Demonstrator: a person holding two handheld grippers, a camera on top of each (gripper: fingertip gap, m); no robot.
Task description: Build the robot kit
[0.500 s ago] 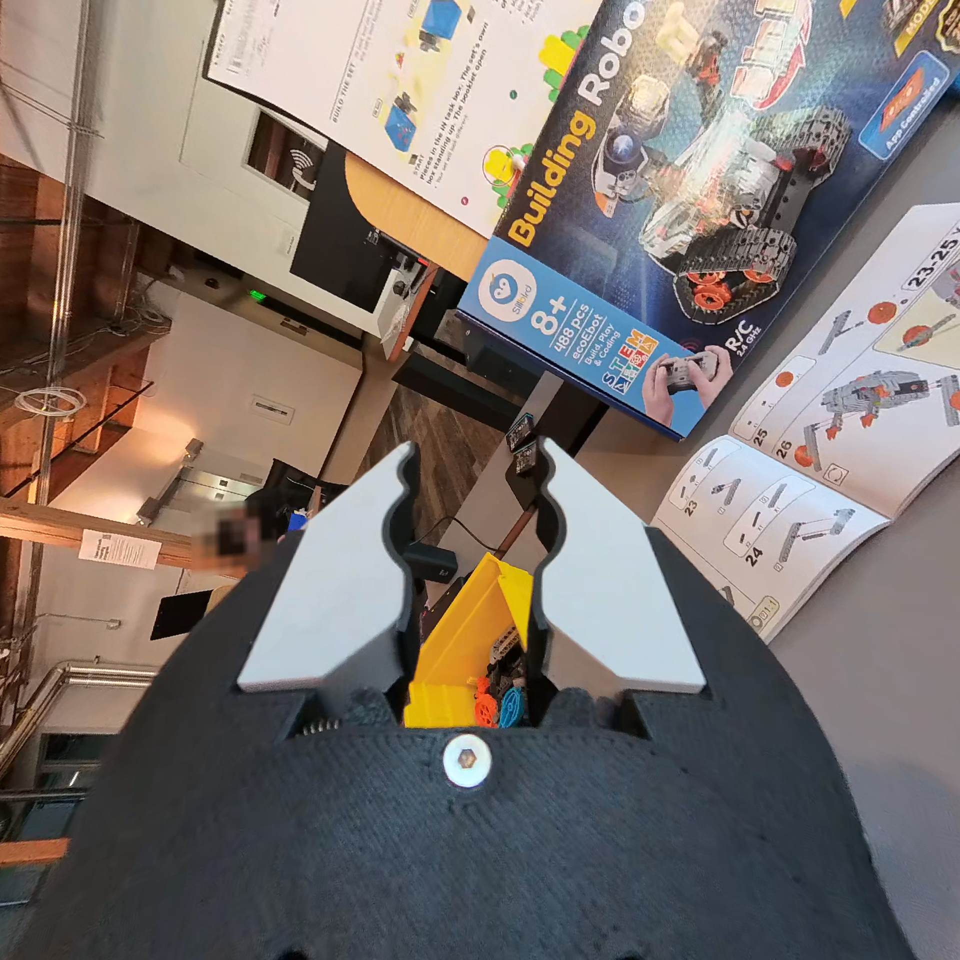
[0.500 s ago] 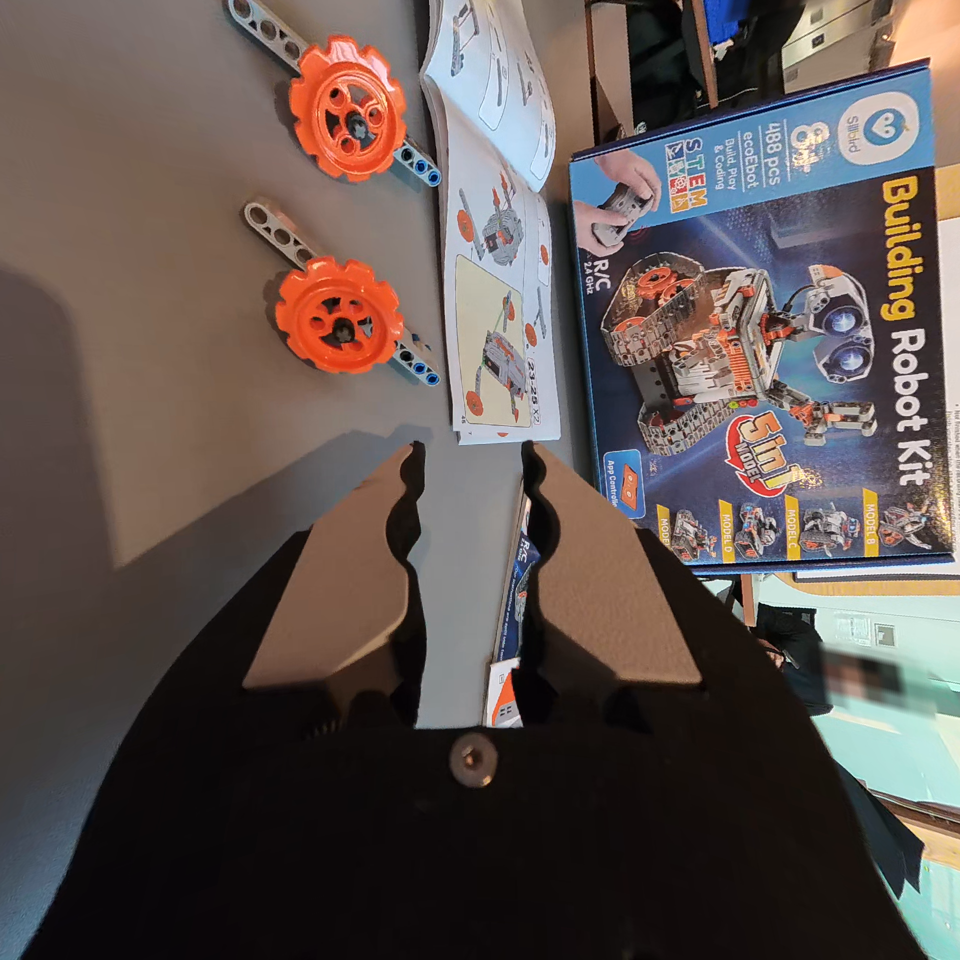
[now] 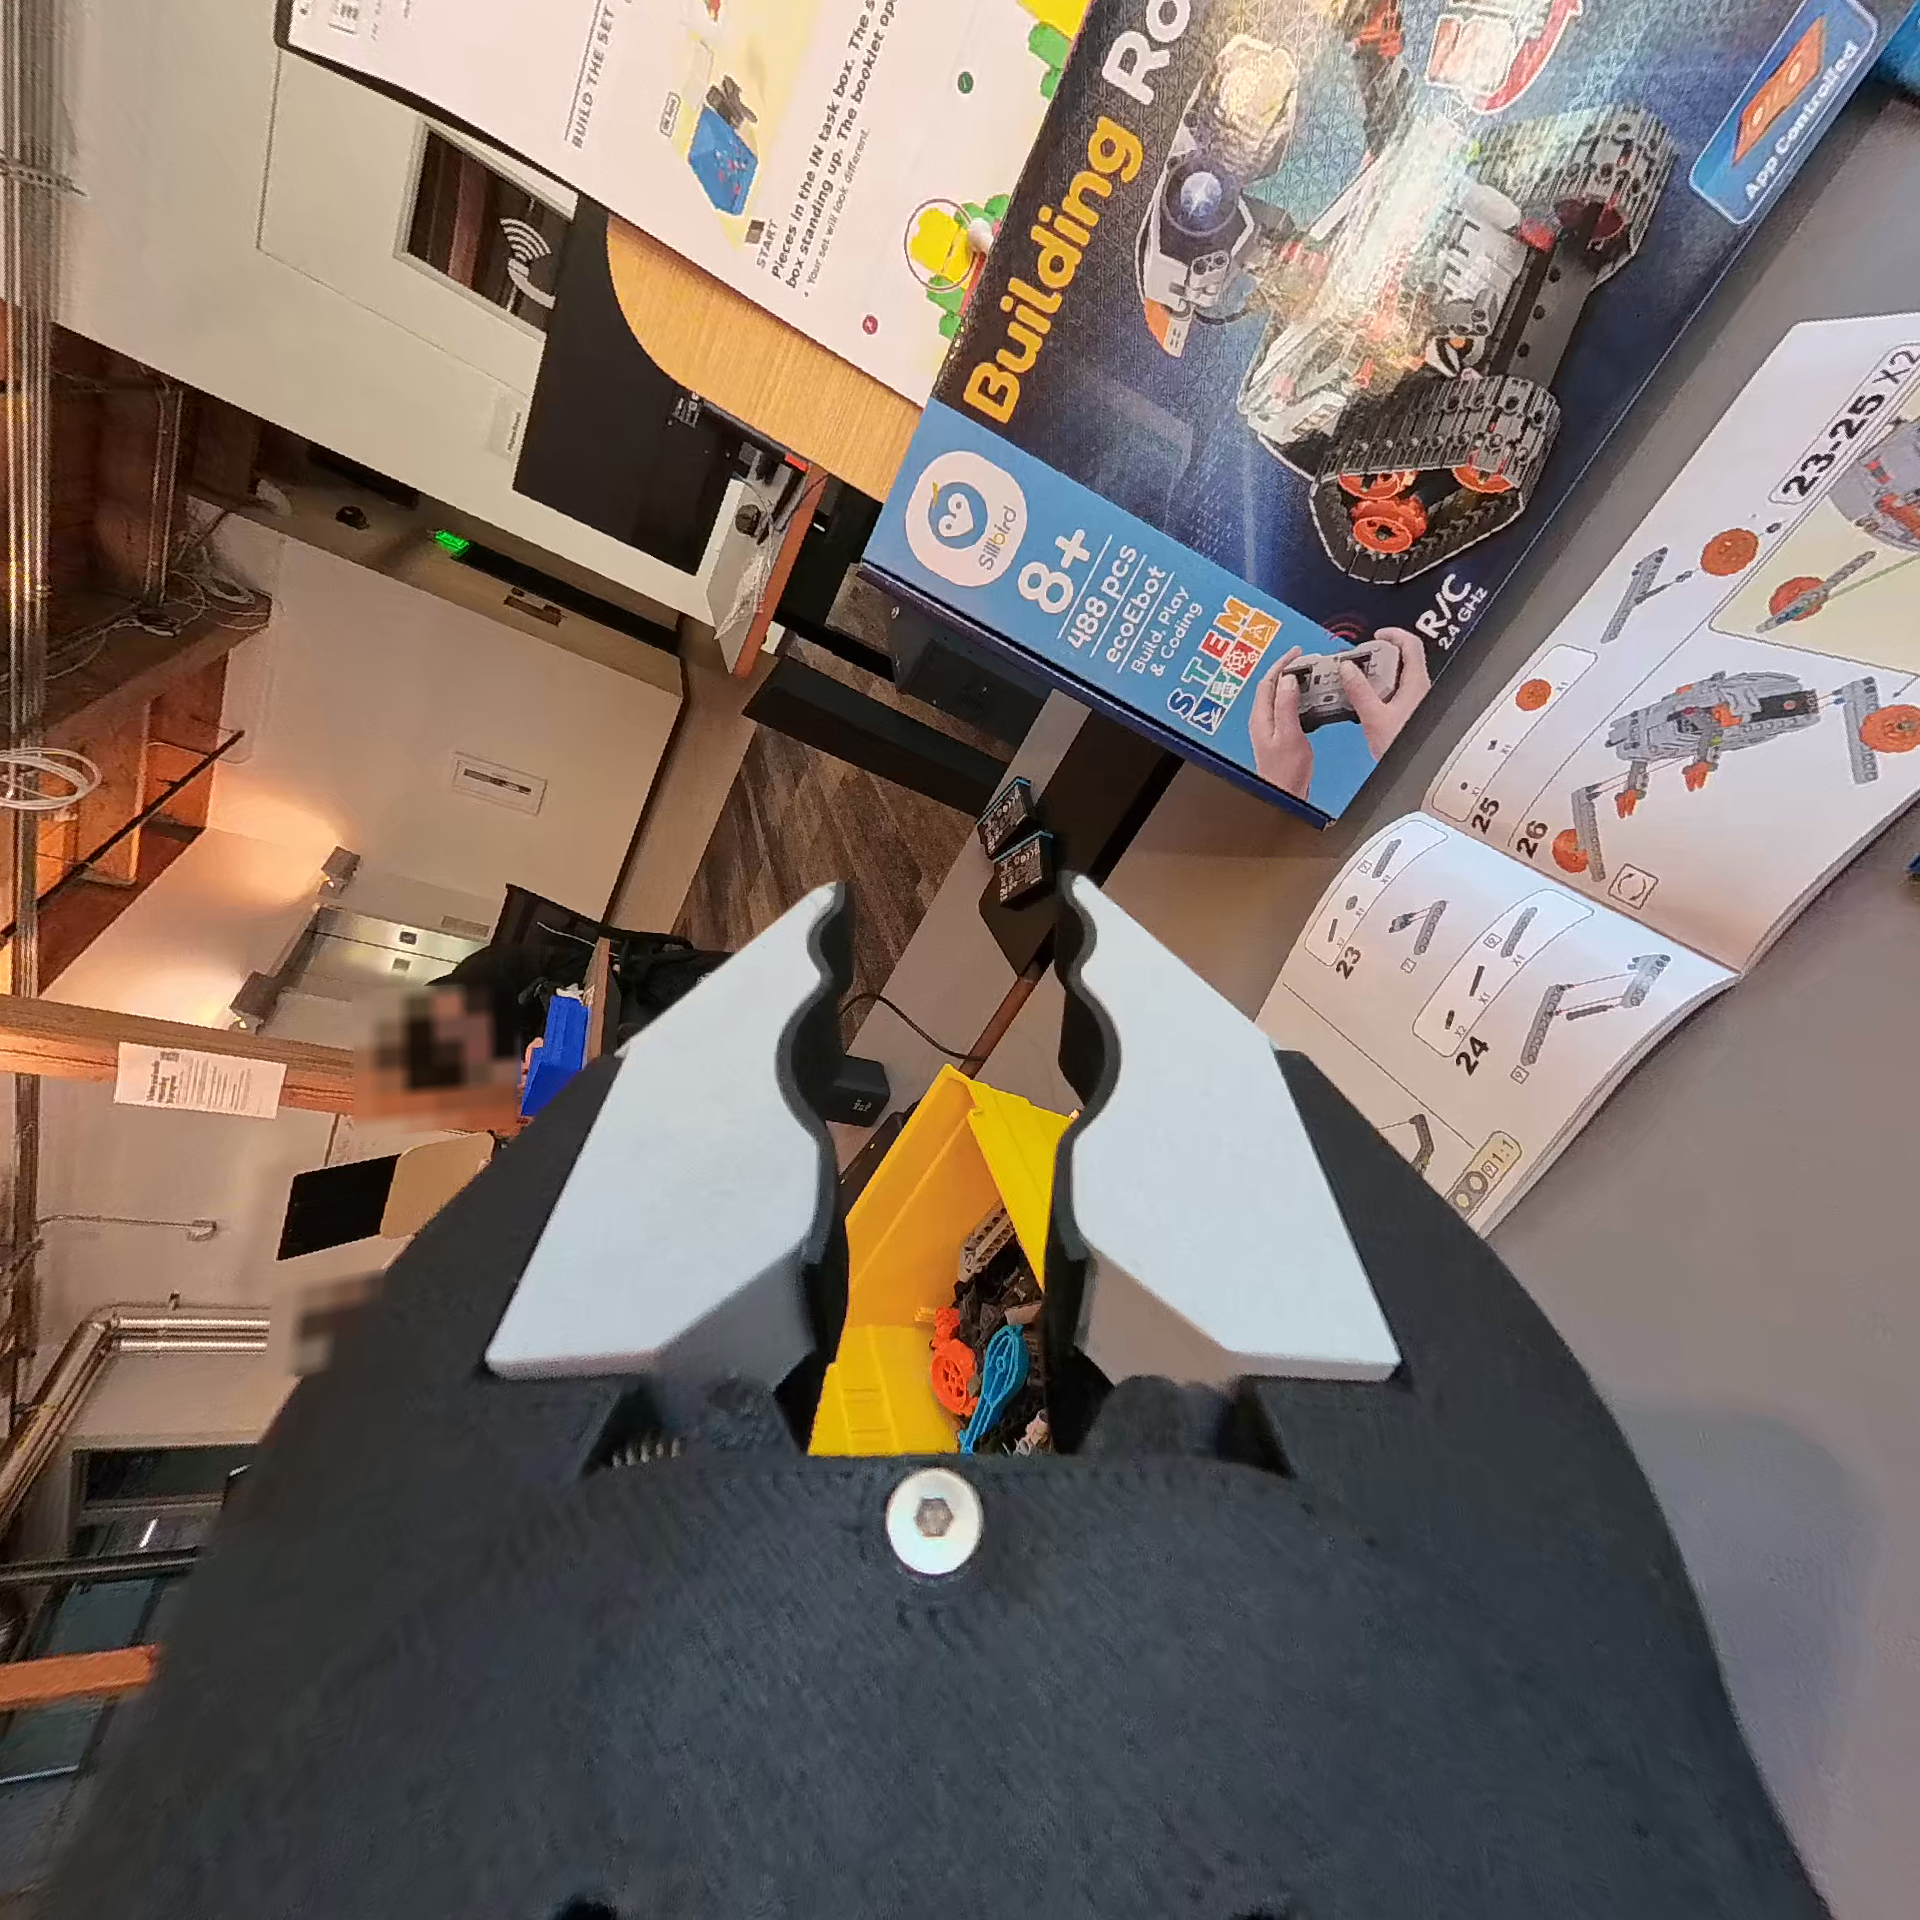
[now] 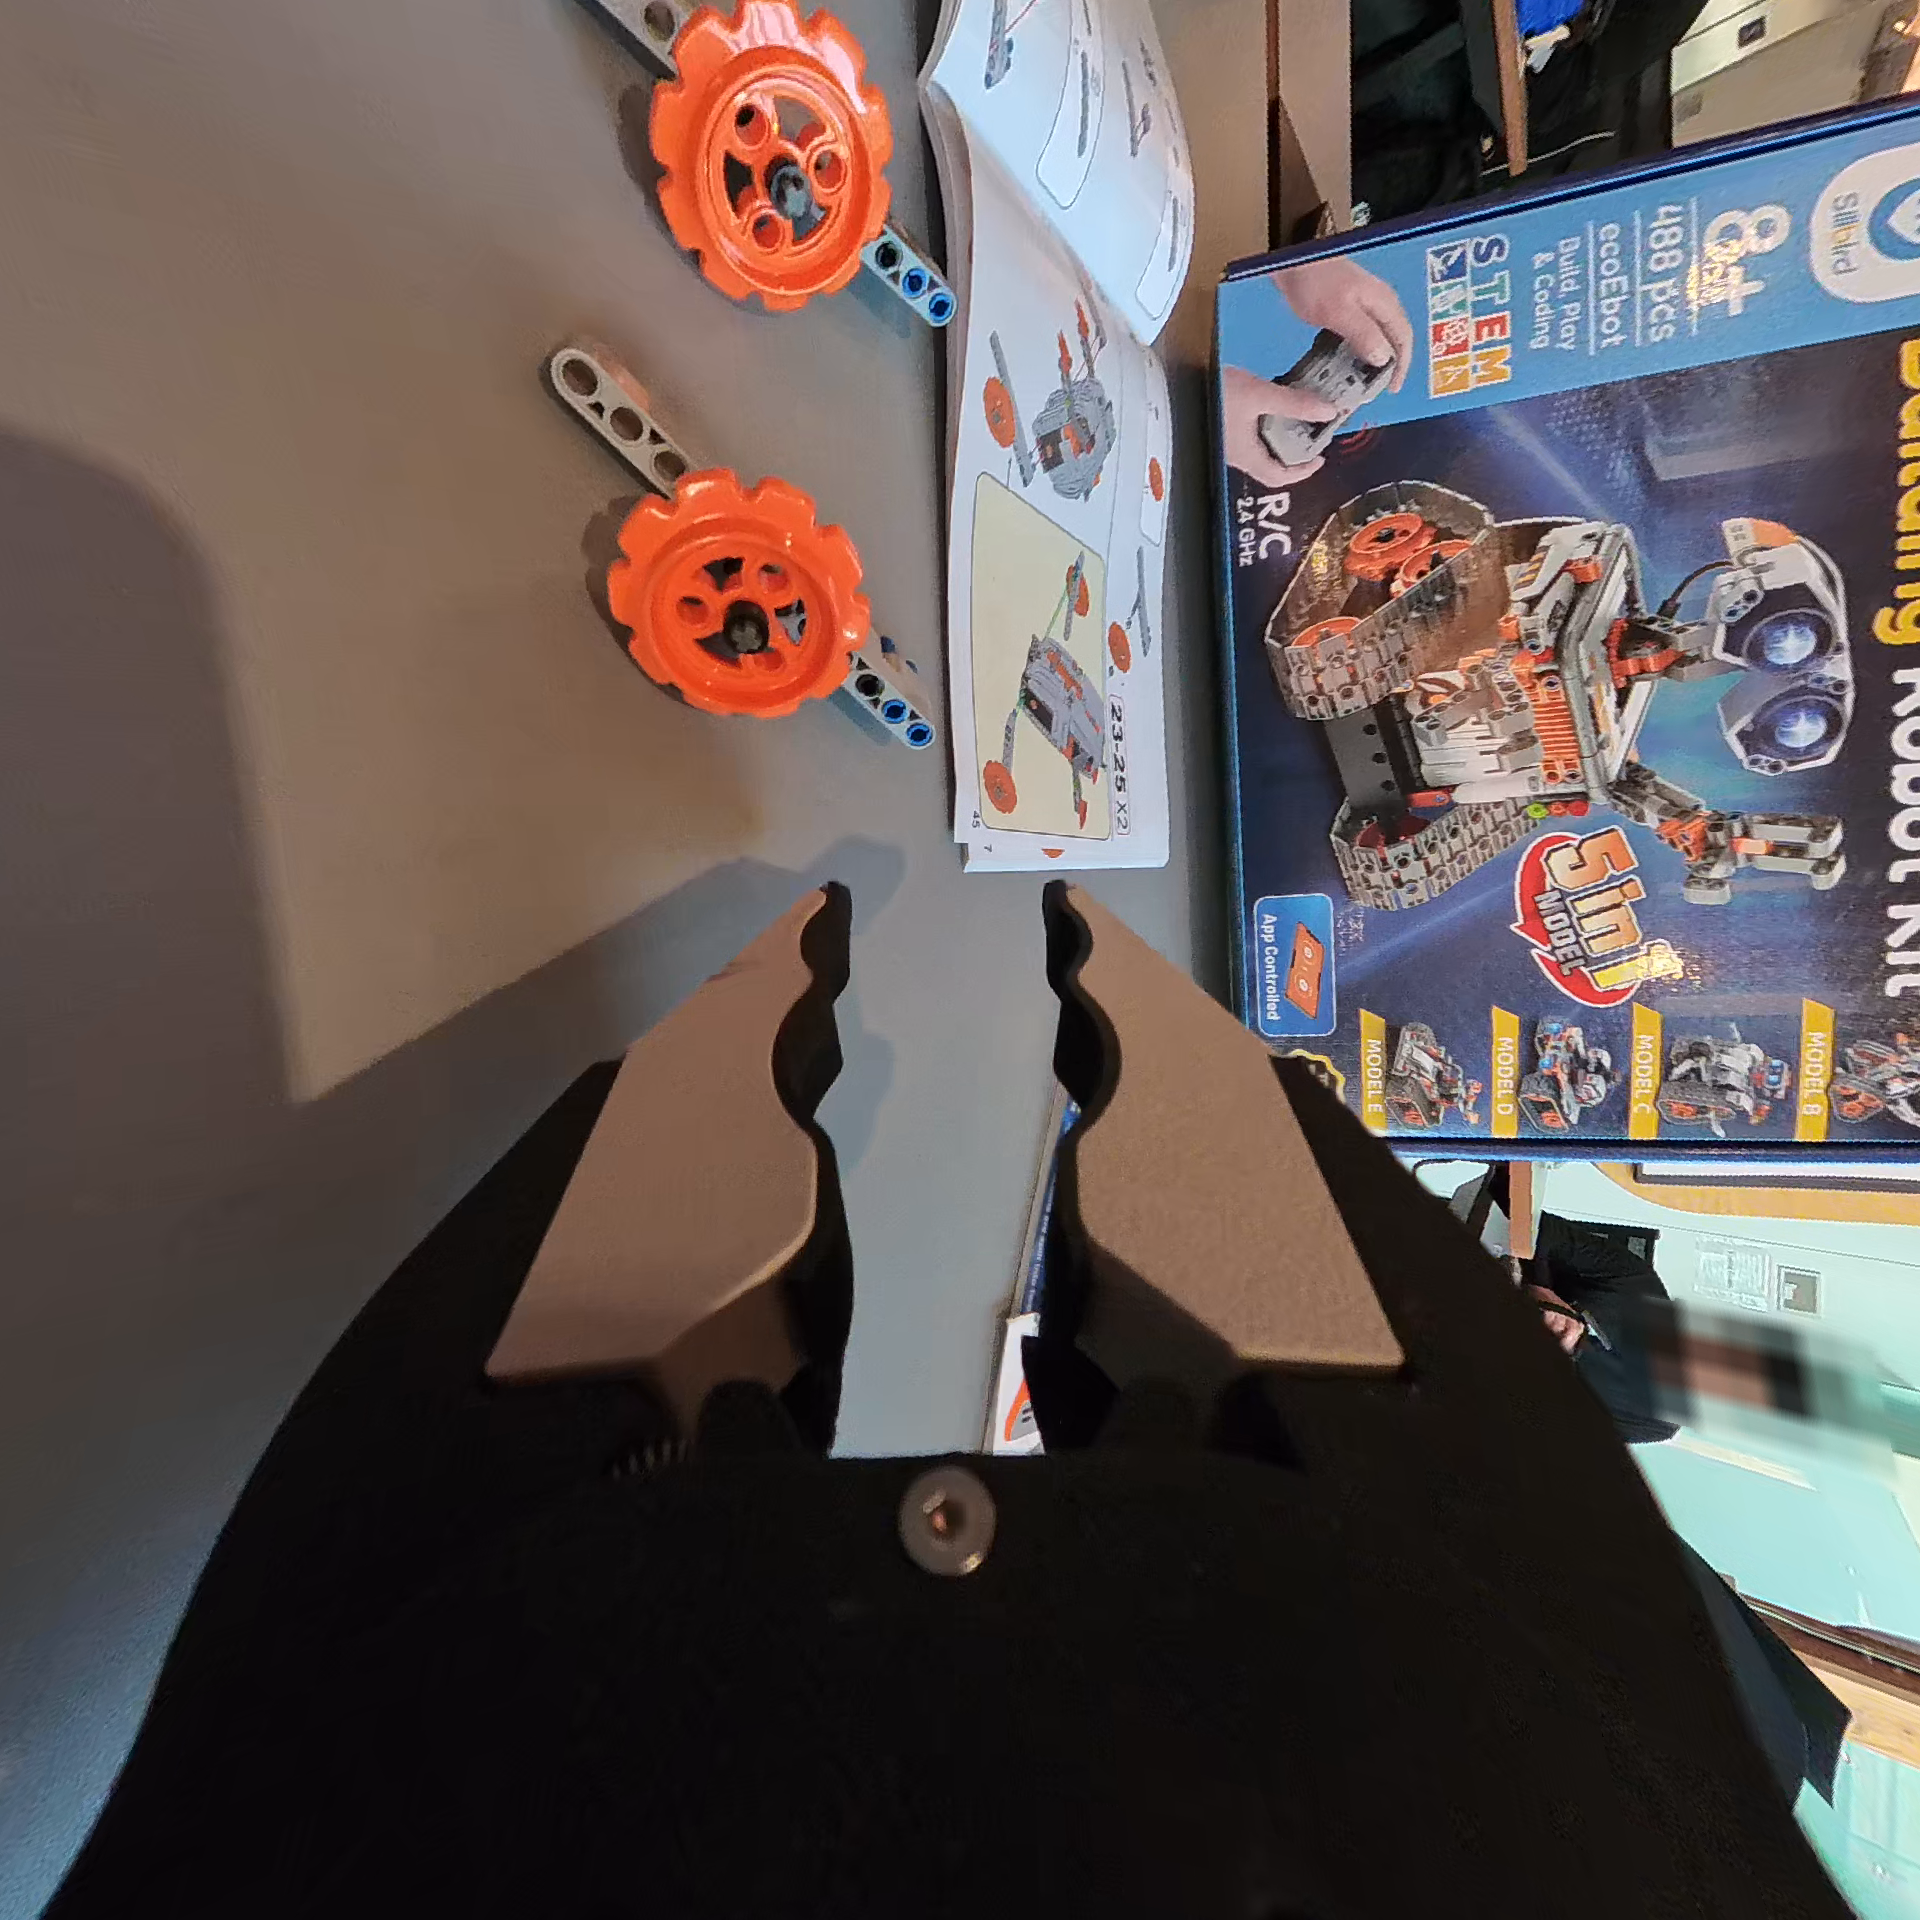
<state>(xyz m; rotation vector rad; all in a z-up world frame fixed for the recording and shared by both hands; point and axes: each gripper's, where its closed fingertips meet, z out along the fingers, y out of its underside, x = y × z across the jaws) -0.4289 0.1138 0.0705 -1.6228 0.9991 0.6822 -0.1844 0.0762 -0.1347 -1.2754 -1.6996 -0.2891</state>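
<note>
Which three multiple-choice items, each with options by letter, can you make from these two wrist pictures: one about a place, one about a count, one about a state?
1. Where does the open instruction booklet lie?
A. between the wheels and the kit box
B. on top of the box
C. inside the yellow bin

2. How many orange toothed wheels lie on the grey table?
A. one
B. two
C. four

3. In what state is the right gripper?
A. shut on a wheel
B. shut on the booklet
C. open, holding nothing

Answers:
1 A, the booklet sits with the wheels on one side and the box on the other.
2 B, the upper wheel and the lower wheel, each on a grey beam.
3 C, bare table shows between its fingers.
</note>
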